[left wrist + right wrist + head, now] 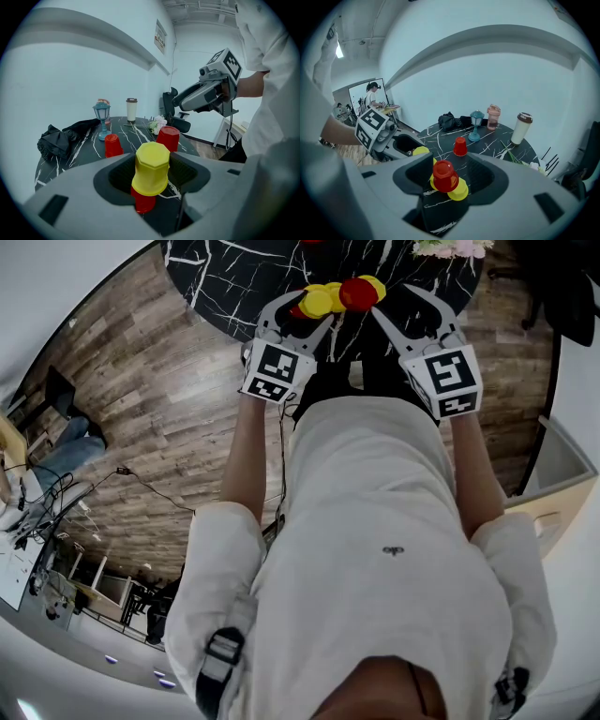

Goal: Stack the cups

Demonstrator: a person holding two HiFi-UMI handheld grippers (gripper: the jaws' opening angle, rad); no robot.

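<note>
Two claws, both spread wide over a black table point(494, 140). Left claw point(152, 173): upturned yellow cup point(152, 166) between its jaws, unpinched, lower red cup point(143, 202) showing beneath. Right claw point(450, 177): upturned red cup point(444, 174) between its jaws, second yellow cup point(461, 190) just beside. Lone red cup point(460, 146) stands apart, upturned.

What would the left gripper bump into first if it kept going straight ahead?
Most likely the upside-down yellow cup, stacked on a red cup, standing between the left gripper's open jaws. Depth is hard to judge, but nothing looks nearer.
</note>
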